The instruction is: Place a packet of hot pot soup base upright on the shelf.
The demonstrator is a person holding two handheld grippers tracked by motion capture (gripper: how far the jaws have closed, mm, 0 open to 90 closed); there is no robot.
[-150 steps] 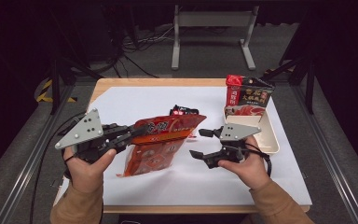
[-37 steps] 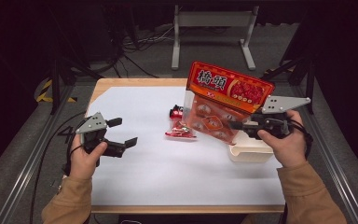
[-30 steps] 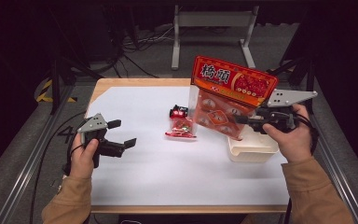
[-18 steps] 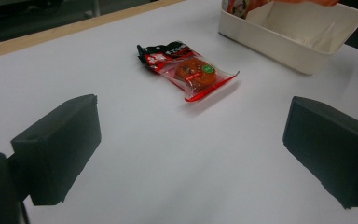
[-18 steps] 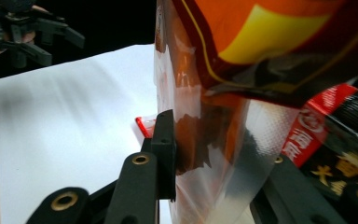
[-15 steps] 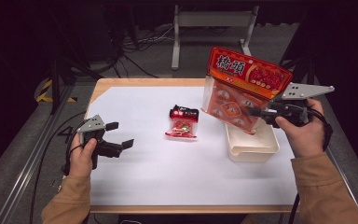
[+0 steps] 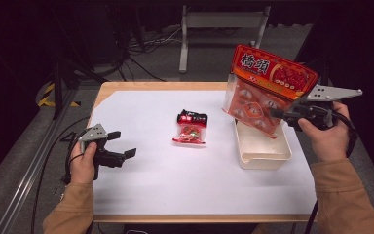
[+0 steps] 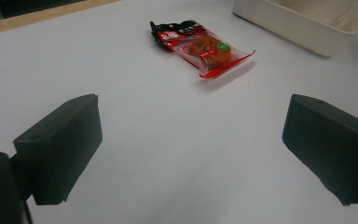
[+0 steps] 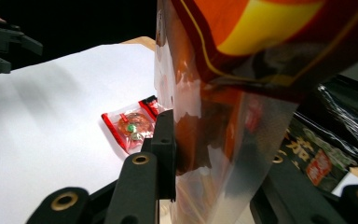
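We see the bench (image 7: 141, 195) under white sheeting, bearing a cream tray (image 7: 263, 151) at its right. Above the tray hangs the large red snack bag (image 7: 268, 90), clamped in our right hand-held gripper (image 7: 278, 115). A small red packet (image 7: 191, 127) lies mid-bench. Our left hand-held gripper (image 7: 124, 144) rests released, nothing between its jaws. Our right gripper view alone shows a dark printed packet (image 9: 326, 154) behind the bag.
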